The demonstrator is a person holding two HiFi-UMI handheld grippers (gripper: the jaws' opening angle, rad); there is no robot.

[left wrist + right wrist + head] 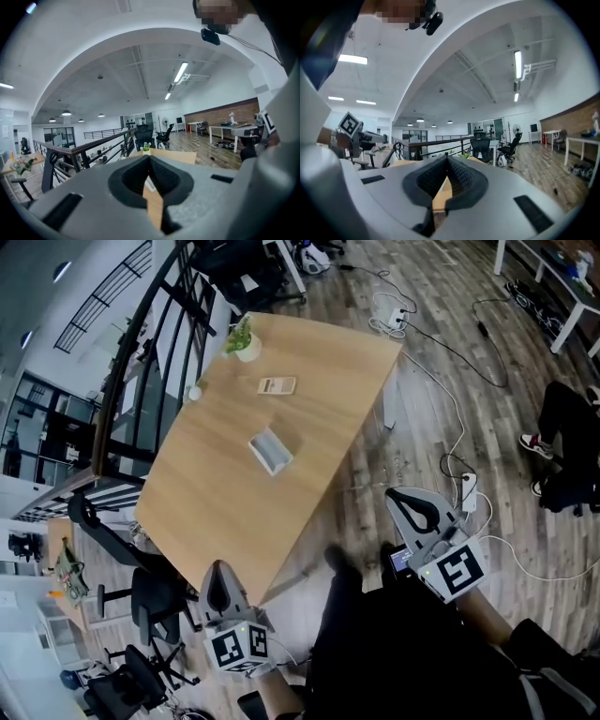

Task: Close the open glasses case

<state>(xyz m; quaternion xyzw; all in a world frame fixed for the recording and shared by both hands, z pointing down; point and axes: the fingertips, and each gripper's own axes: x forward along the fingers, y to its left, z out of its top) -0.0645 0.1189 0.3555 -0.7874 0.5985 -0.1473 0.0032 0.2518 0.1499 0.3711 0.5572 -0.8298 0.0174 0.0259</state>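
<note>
The open glasses case (270,450) lies near the middle of the wooden table (225,512), pale grey with its lid up. Both grippers are held short of the table's near edge, far from the case. My left gripper (217,570) is at the bottom left, its jaws together with nothing between them. To the right of the table's near corner, over the floor, my right gripper (401,493) is likewise shut and empty. In the left gripper view the left gripper (149,157) points over the table, and in the right gripper view the jaws of the right gripper (448,159) meet at the tip.
A small potted plant (244,340) and a flat beige item (277,385) sit at the table's far end. A black railing (141,352) runs along the left side. Office chairs (150,601) stand at the near left, and cables and a power strip (469,491) lie on the floor to the right.
</note>
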